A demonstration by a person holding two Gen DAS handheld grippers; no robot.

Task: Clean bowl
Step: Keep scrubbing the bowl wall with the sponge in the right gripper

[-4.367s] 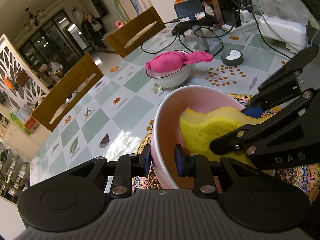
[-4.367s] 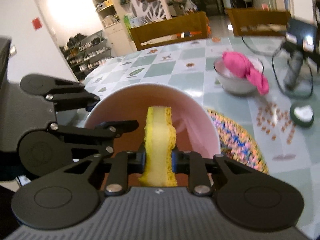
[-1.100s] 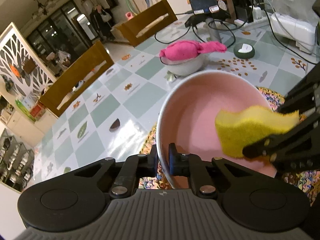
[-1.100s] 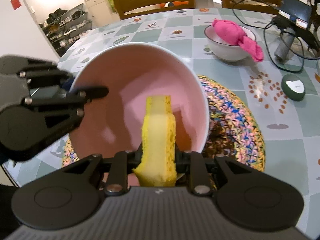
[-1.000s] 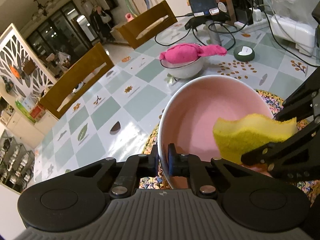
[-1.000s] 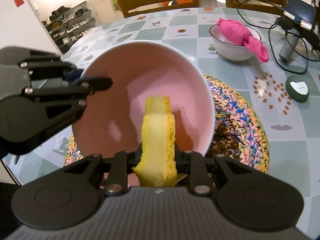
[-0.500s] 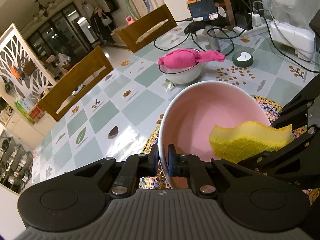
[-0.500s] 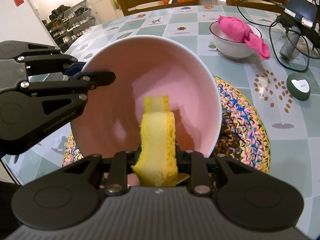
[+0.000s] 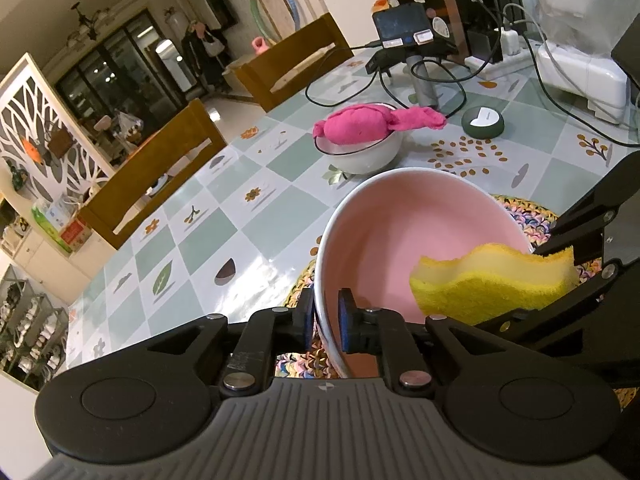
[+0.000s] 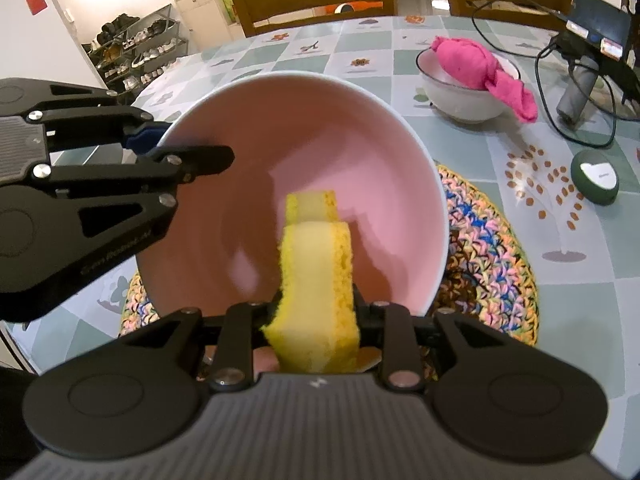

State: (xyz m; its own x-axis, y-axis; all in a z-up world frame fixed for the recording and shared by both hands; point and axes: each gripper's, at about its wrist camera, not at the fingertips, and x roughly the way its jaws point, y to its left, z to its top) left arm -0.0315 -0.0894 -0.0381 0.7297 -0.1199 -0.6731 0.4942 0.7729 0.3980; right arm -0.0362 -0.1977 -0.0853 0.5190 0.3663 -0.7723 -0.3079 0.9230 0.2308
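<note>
Sponge (image 10: 316,264) lifted off pink bowl (image 9: 420,236), right claw (image 10: 316,312) loosening around it, left claw (image 9: 325,312) easing open astride bowl rim

two bowls (image 9: 420,216), one sponge (image 9: 492,276), two chairs (image 9: 160,176)

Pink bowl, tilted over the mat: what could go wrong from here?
1. The left tongs pinch only the thin rim of the pink bowl, and their jaws are opening. The tilted bowl could slip and drop onto the woven mat.
2. The right tongs are opening on the yellow sponge, so it may fall into the bowl.
3. A sliding bowl could roll toward the white bowl holding the pink cloth.
</note>
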